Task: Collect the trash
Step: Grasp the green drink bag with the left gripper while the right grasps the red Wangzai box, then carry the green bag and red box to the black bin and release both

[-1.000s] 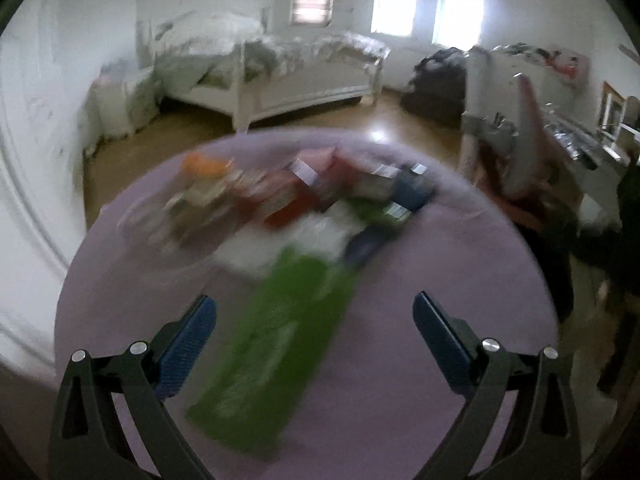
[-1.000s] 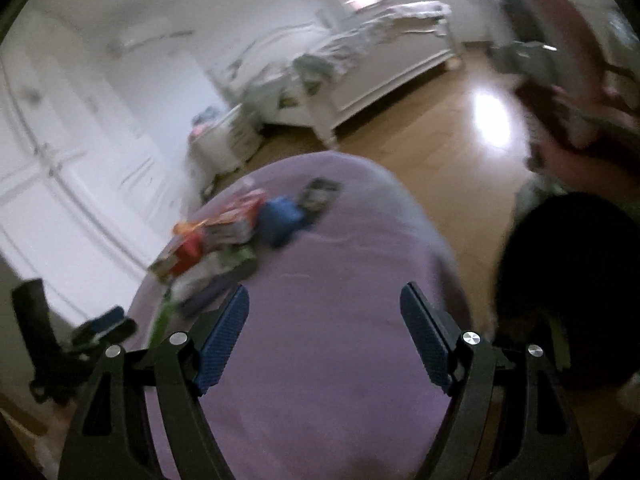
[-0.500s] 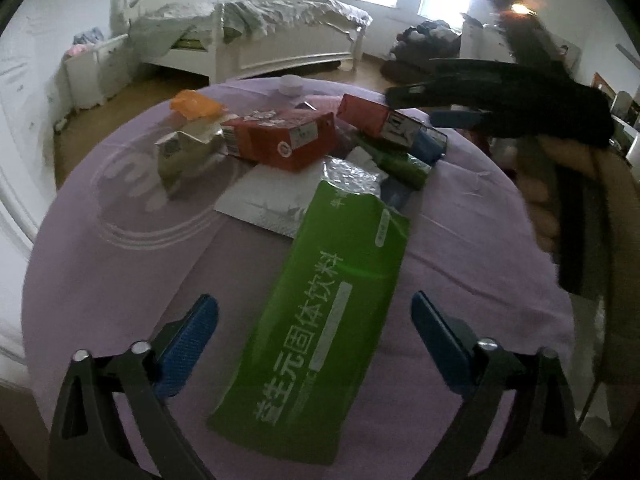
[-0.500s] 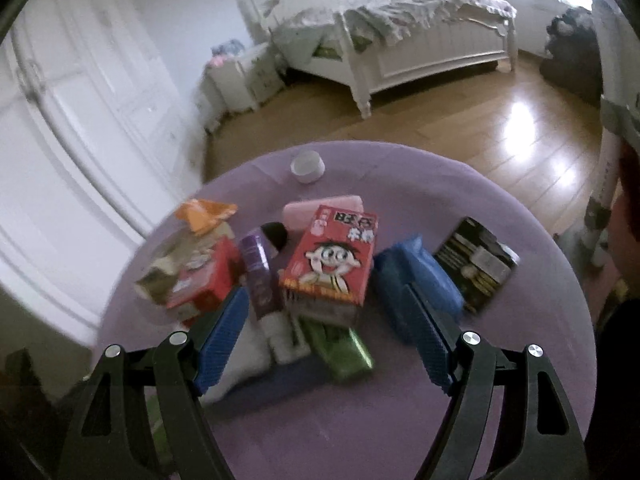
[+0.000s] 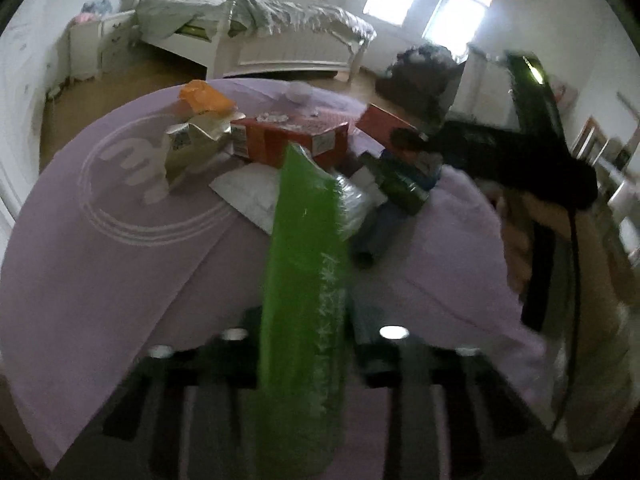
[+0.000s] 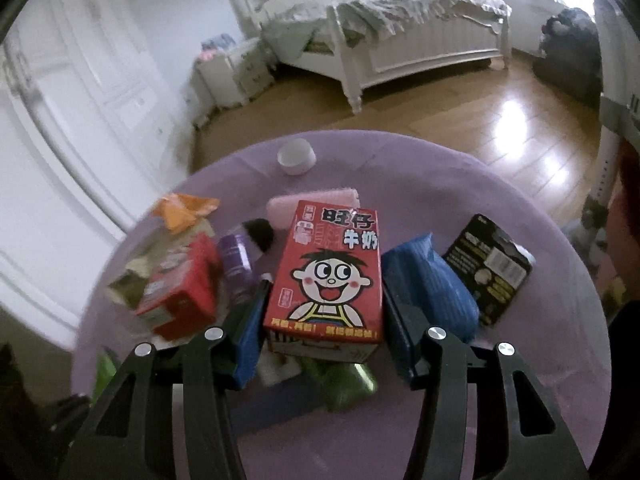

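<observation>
since the half-second-old view: closed in around two pieces of trash at once. left gripper [image 5: 304,344] now squeezed onto the green sachet [image 5: 308,248], jaws just drawn together from wide apart, the packet buckled into a narrow upright ridge between them. right gripper [image 6: 324,328] also just narrowed, blue pads now flush against both side walls of the red milk carton [image 6: 326,276], which fills the gap entirely.

taking the red milk carton as the landmark on the purple round table [image 6: 540,360]: left of it, a second red carton [image 6: 180,292] tipped on its side, with a purple tube [image 6: 236,264] wedged between; beyond that, an orange wrapper [image 6: 184,210] on crumpled packaging. right of it and touching, a blue pouch [image 6: 432,284]; further right, a black packet [image 6: 490,268] lying flat. behind it, a pink item [image 6: 312,204], then a small white cup [image 6: 296,156] near the far edge. under its near end, a green crumpled wrapper [image 6: 344,380].

likely reason for the side-on grip: carton walls are flat and stiff, so pads seat squarely. sachet pinched near its close end, apparently because a limp film gives no other purchase; hence the fold.

both grips seem set for lifting; no bin visible in either view.
</observation>
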Tool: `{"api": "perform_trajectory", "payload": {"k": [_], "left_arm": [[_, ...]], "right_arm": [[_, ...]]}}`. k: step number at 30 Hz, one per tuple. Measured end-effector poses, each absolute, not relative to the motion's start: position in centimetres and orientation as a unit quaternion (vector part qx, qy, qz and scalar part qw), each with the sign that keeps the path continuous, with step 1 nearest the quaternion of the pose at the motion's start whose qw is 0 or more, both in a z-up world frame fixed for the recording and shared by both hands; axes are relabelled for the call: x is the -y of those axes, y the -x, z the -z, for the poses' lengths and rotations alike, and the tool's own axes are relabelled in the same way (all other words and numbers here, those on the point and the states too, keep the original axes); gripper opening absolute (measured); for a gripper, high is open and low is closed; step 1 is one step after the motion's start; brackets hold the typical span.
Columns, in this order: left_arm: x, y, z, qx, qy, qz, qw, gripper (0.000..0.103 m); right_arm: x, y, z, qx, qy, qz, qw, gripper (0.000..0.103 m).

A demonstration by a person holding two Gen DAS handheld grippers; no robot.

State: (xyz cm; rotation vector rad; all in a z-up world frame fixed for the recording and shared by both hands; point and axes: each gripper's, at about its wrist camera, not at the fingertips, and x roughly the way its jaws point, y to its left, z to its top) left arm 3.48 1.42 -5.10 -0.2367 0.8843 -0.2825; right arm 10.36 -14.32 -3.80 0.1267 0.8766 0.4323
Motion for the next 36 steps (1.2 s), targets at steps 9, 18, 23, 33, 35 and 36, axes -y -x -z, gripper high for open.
{"api": "perform_trajectory", "payload": {"k": [9,18,23,33,35,36], "left_arm": [[0.0,-1.7,2.7,-0.387,0.123,0.132,0.904,0.022],[1.3,-2.5,3.3,-0.406,0.111,0.101,0.901,0.013],[0.3,-1.8,3.9,-0.405,0.128,0.068,0.903,0.01],[2.6,0.2,-0.8,-0.359,0.137,0.108,0.917,0.006],[4.4,-0.2,-2.3,-0.352,0.138,0.131,0.917,0.006],[5.1,-0.4,-2.7,-0.348,0.138,0.14,0.917,0.006]], "right_arm": [[20.3,-2.2,-0.4,-0.352,-0.136,-0.275,0.884,0.053],[24.1,3.6,-1.1,-0.329,-0.152,-0.284,0.887,0.053],[24.8,5.3,-0.4,-0.329,-0.163,-0.292,0.883,0.053],[27.3,6.7,0.1,-0.309,-0.195,-0.291,0.884,0.053],[28.6,7.0,-0.4,-0.297,-0.203,-0.282,0.89,0.053],[29.2,7.3,-0.7,-0.291,-0.206,-0.276,0.893,0.053]]}}
